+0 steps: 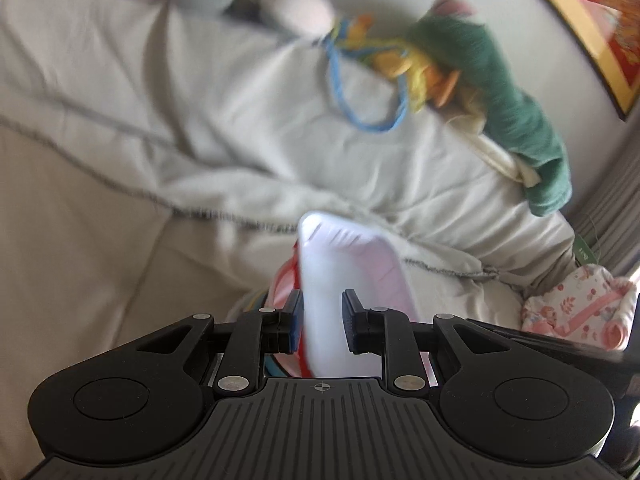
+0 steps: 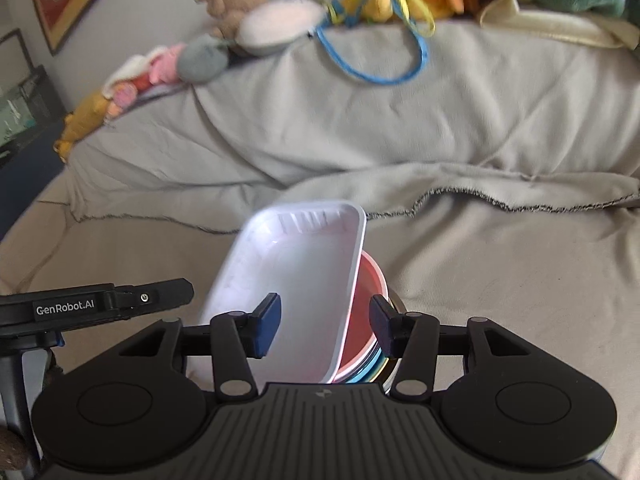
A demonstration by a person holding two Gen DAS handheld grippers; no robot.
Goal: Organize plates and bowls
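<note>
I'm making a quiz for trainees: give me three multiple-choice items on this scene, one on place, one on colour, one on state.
1. The bowls sit: A in the tray; B under the tray; C on the floor.
2. The tray is: A white; B green; C black.
3. The tray is: A flat; B tilted; C upside down.
B: bowl rims show beneath the tray's edge. A: plainly white. B: one side stands higher.
</note>
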